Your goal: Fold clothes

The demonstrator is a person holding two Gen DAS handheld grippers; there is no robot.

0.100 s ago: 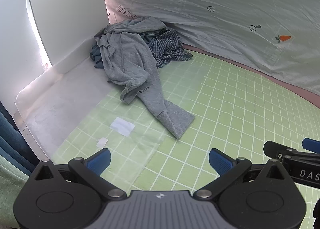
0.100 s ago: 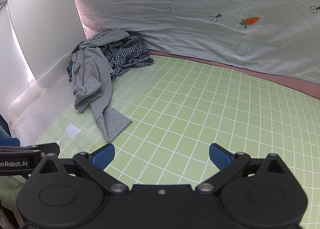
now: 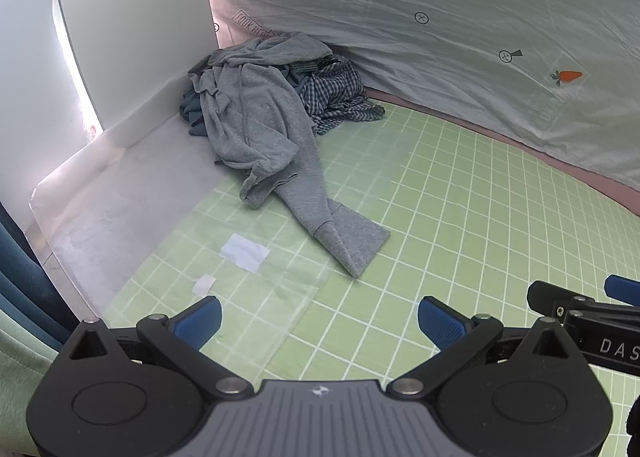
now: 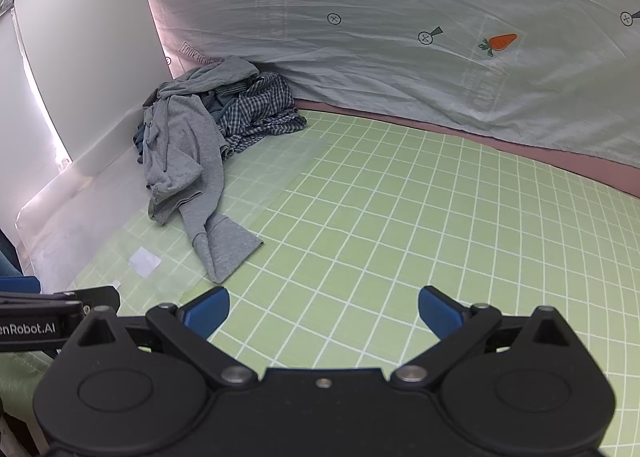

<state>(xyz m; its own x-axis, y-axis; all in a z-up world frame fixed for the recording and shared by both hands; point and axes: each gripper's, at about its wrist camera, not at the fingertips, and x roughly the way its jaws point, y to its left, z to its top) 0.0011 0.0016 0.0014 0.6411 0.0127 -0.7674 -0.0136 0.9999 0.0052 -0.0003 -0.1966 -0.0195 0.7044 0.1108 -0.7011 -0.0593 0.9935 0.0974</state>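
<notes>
1. Left gripper (image 3: pixel 320 321): black linkage arms, blue pads, grey ribbed body w/ small logo, silver pivot screws.
2. Right gripper (image 4: pixel 324 311): all-black body, blue pads, white lettering on side.

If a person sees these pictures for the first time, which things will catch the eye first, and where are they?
First comes the heap of unfolded clothes in the far left corner: a grey garment sprawls over a blue checked one, one grey sleeve trailing forward onto the green grid mat. Behind them hangs a pale sheet printed with orange carrots and "LOOK HERE" arrows. Near the camera, the left gripper and right gripper are wide open and empty.
</notes>
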